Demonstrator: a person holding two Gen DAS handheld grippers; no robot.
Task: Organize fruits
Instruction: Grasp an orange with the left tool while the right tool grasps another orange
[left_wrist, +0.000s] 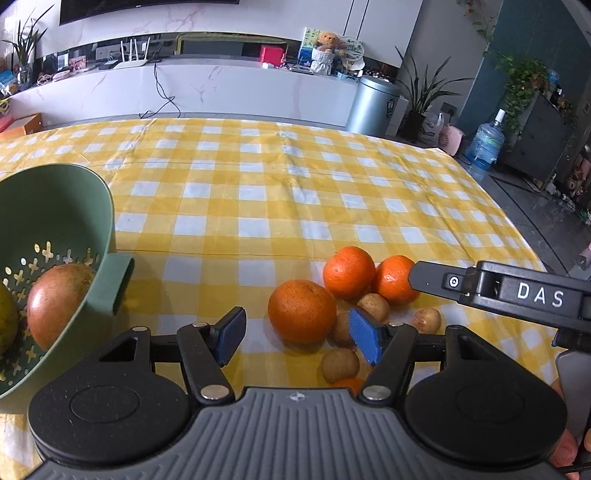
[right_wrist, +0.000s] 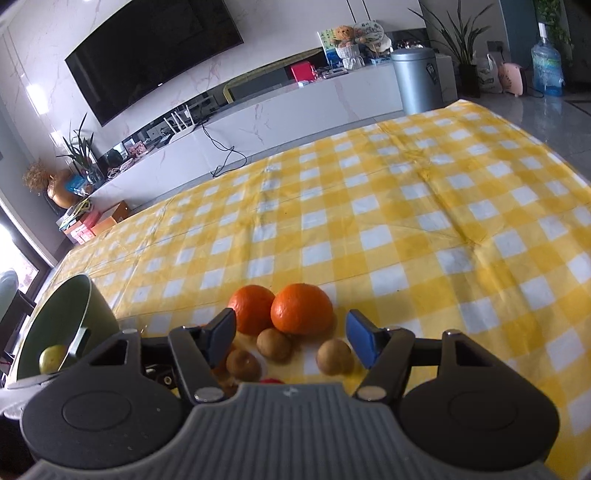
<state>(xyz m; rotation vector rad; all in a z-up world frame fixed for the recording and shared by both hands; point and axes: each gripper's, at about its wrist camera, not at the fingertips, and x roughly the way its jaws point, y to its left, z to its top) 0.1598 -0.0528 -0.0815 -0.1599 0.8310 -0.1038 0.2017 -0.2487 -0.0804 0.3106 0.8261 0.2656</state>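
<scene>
Three oranges lie on the yellow checked tablecloth: a large near orange and two oranges behind it. Several small brown round fruits lie around them. My left gripper is open, its blue pads either side of the large orange. A green colander bowl at the left holds a reddish fruit. My right gripper is open just short of two oranges, with small brown fruits between its fingers. The bowl also shows in the right wrist view.
The right gripper's black finger reaches in from the right in the left wrist view. The table edge runs along the far and right sides. Beyond it stand a white TV counter, a metal bin and plants.
</scene>
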